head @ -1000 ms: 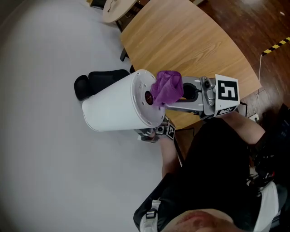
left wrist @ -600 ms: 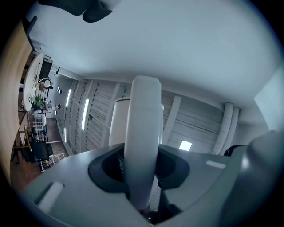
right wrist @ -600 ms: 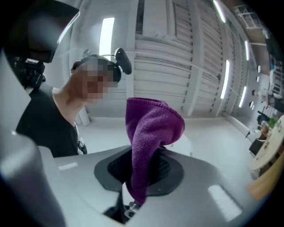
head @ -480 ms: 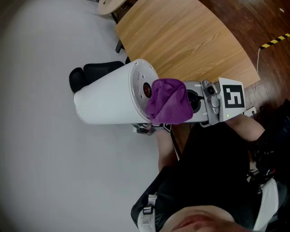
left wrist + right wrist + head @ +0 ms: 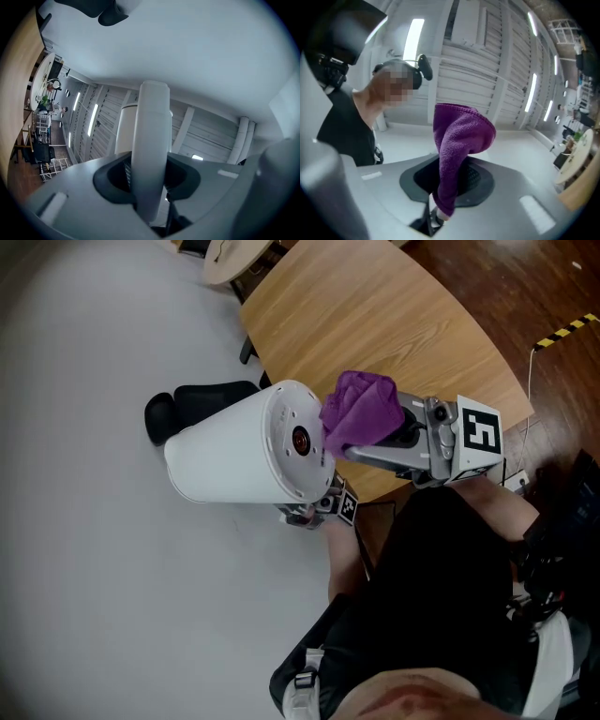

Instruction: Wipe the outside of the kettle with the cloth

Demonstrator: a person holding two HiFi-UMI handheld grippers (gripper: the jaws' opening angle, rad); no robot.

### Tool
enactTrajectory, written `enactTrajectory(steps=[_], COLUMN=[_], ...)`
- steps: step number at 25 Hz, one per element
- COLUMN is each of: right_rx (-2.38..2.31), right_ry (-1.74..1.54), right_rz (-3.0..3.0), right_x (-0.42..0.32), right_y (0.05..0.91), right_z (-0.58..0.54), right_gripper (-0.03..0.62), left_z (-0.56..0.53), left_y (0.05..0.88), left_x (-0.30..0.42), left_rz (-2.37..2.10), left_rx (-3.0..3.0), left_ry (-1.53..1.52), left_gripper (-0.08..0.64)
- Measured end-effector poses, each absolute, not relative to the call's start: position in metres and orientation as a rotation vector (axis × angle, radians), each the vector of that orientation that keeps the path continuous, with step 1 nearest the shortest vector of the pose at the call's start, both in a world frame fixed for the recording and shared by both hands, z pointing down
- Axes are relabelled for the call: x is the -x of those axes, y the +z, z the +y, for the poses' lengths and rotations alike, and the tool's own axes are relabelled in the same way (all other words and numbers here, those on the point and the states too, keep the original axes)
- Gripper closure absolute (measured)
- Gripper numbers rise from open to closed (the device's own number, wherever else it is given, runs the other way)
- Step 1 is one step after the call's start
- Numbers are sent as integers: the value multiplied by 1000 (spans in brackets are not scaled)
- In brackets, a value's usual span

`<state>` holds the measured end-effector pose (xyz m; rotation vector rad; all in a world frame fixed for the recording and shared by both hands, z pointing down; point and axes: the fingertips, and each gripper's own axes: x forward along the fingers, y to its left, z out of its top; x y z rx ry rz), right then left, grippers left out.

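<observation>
We look down on a pale grey floor (image 5: 84,596) that gives way at the upper right to dark wooden boards (image 5: 525,277), where a strip of yellow-and-black striped tape (image 5: 565,331) runs. An oval table (image 5: 375,324) with a light wood top fills the upper middle, and a paler round table (image 5: 230,261) shows just beyond it at the top edge. Overhead we see white ribbed ceiling panels (image 5: 478,70) crossed by long, lit strip lights (image 5: 412,35).
</observation>
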<state>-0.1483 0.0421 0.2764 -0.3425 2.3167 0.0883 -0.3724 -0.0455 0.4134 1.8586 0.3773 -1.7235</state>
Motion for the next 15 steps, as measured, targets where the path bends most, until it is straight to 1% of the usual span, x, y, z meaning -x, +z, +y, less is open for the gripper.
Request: enactTrajectory(steps=[2,4,6,8,10,13,15], right_rx=[261,292,420,544,520,376,375], right_ry=[100,94,47,128,203,342,429], right_rz=[2469,2624,2588,2442,2354,2453,2553], right_x=[173,190,181,155,140,163,179], right_y=[279,292,289,270,252,246,255], right_z=[64,64,38,7,10,52,58], right_gripper=[529,528,529,529,529,529,529], left_z=[-45,-44,-45,-47,-48,-46,-43], left_y=[414,415,417,419,420,420,418], left_x=[371,369,368,369,371,371,365], left_rz=[388,405,410,398,392,402,419], left_rx=[-1854,-1845,-1837,-1832,-1819,-1814,-1814], left_ry=[-1713,-1708,-1710,-1721,-1724,-1720,-1713], left_gripper=[506,506,506,506,508,506,506])
